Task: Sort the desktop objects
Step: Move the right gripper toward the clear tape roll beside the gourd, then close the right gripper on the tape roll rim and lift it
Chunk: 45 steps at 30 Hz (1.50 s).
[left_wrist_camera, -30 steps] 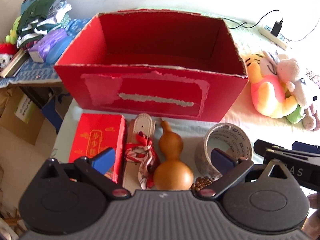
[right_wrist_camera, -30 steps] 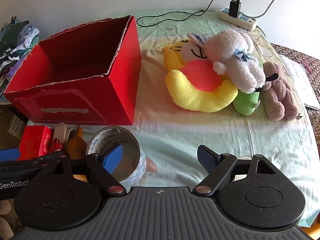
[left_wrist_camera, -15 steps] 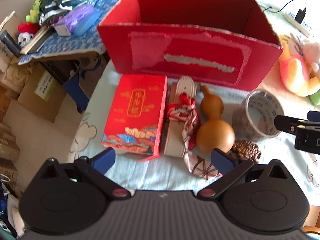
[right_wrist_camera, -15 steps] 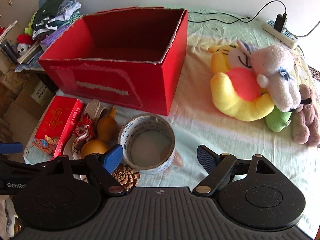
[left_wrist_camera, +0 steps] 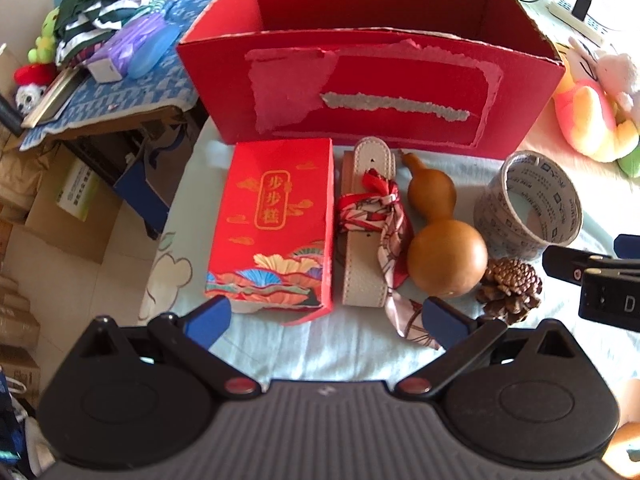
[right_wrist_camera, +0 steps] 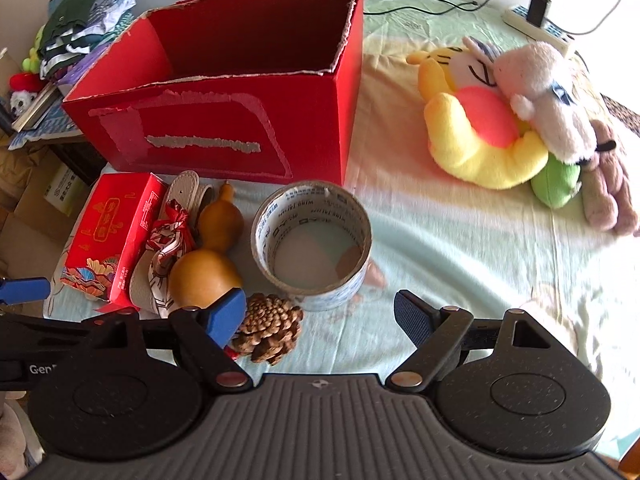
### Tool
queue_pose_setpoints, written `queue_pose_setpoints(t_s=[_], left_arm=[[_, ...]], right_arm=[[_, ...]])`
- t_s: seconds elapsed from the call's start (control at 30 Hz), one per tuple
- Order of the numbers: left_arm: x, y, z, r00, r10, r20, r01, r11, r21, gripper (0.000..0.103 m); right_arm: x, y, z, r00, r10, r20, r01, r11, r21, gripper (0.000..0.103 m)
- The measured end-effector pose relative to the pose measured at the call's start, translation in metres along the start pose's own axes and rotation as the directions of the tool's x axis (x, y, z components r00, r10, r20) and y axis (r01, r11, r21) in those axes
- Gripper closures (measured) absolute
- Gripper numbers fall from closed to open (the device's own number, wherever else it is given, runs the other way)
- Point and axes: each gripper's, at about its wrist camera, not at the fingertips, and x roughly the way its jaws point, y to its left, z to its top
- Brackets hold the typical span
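Note:
A big open red cardboard box (left_wrist_camera: 372, 92) (right_wrist_camera: 224, 128) stands at the back, empty as far as I see. In front of it lie in a row a red gift box (left_wrist_camera: 276, 224) (right_wrist_camera: 108, 236), a beige strap with a red scarf (left_wrist_camera: 370, 232) (right_wrist_camera: 166, 240), a brown gourd (left_wrist_camera: 440, 240) (right_wrist_camera: 208, 260), a pine cone (left_wrist_camera: 510, 284) (right_wrist_camera: 270, 326) and a tape roll (left_wrist_camera: 528, 208) (right_wrist_camera: 314, 240). My left gripper (left_wrist_camera: 326, 318) is open above the table's near edge. My right gripper (right_wrist_camera: 320, 314) is open just in front of the tape roll.
Plush toys (right_wrist_camera: 516, 120) (left_wrist_camera: 596, 112) lie on the right of the table. A power strip with cable (right_wrist_camera: 536, 24) is at the back right. A side stand with clothes and clutter (left_wrist_camera: 100, 52) and cardboard boxes on the floor (left_wrist_camera: 60, 208) are to the left.
Both grippers have pulled back and risen, so the row of objects shows more fully, pine cone included. Both stay open and empty.

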Motion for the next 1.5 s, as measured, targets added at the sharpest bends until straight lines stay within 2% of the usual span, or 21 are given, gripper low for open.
queue_pose_setpoints(t_s=[0.33,0.47,0.57,0.67,0.83,0.9,0.97,1.0,1.03,1.07,1.1,1.2,1.27,1.33,1.47,1.5], left_arm=[[0.004,0.009,0.004,0.998,-0.061,0.024,0.058,0.99,0.127,0.001],[0.003,0.009,0.008,0.994,-0.107,0.037,0.101,0.983,0.152,0.001],[-0.003,0.005,0.013,0.983,-0.178,0.056,0.167,0.974,0.153,0.001],[-0.009,-0.002,0.021,0.962,-0.265,0.068,0.253,0.956,0.145,0.001],[-0.006,-0.022,0.042,0.94,-0.333,0.075,0.325,0.94,0.106,0.002],[0.0,-0.033,0.053,0.93,-0.364,0.059,0.36,0.93,0.072,0.006],[0.006,-0.044,0.062,0.918,-0.396,0.034,0.394,0.918,0.05,0.008],[0.008,-0.051,0.064,0.917,-0.397,0.03,0.396,0.917,0.045,0.013],[0.01,-0.057,0.066,0.919,-0.394,0.027,0.392,0.918,0.051,0.018],[0.012,-0.063,0.067,0.921,-0.389,0.02,0.387,0.92,0.062,0.029],[0.015,-0.068,0.068,0.925,-0.381,0.007,0.38,0.922,0.071,0.037],[0.024,-0.078,0.067,0.93,-0.367,-0.025,0.368,0.928,0.059,0.043],[0.027,-0.081,0.065,0.934,-0.357,-0.031,0.358,0.932,0.049,0.043],[0.028,-0.083,0.064,0.939,-0.343,-0.033,0.344,0.938,0.046,0.049],[0.038,-0.088,0.063,0.943,-0.328,-0.053,0.329,0.944,0.023,0.063],[0.041,-0.089,0.062,0.944,-0.324,-0.061,0.326,0.945,0.013,0.069]], right_arm=[[-0.005,0.015,-0.014,0.999,-0.031,0.029,0.028,0.993,0.115,0.019],[-0.01,0.012,-0.017,0.998,-0.038,0.058,0.028,0.986,0.162,0.019],[-0.015,0.003,-0.016,0.995,-0.049,0.09,0.031,0.98,0.196,0.02],[-0.017,-0.011,-0.01,0.992,-0.064,0.113,0.038,0.975,0.217,0.02],[-0.009,-0.04,0.006,0.989,-0.089,0.116,0.061,0.972,0.228,0.026],[0.0,-0.051,0.013,0.992,-0.074,0.098,0.051,0.974,0.219,0.03],[0.008,-0.059,0.019,0.996,-0.03,0.079,0.014,0.98,0.2,0.035],[0.01,-0.061,0.022,0.997,-0.004,0.077,-0.01,0.983,0.185,0.036],[0.013,-0.063,0.024,0.997,0.018,0.076,-0.03,0.986,0.167,0.04],[0.016,-0.064,0.026,0.997,0.025,0.07,-0.035,0.988,0.15,0.047],[0.02,-0.065,0.028,0.998,0.031,0.058,-0.039,0.99,0.136,0.049],[0.033,-0.072,0.031,0.994,0.104,0.015,-0.105,0.986,0.129,0.056],[0.04,-0.076,0.033,0.989,0.145,-0.007,-0.143,0.982,0.122,0.057],[0.047,-0.076,0.036,0.986,0.162,-0.025,-0.159,0.982,0.104,0.058],[0.059,-0.08,0.041,0.972,0.223,-0.068,-0.215,0.971,0.103,0.065],[0.061,-0.082,0.042,0.968,0.239,-0.077,-0.23,0.967,0.11,0.065]])
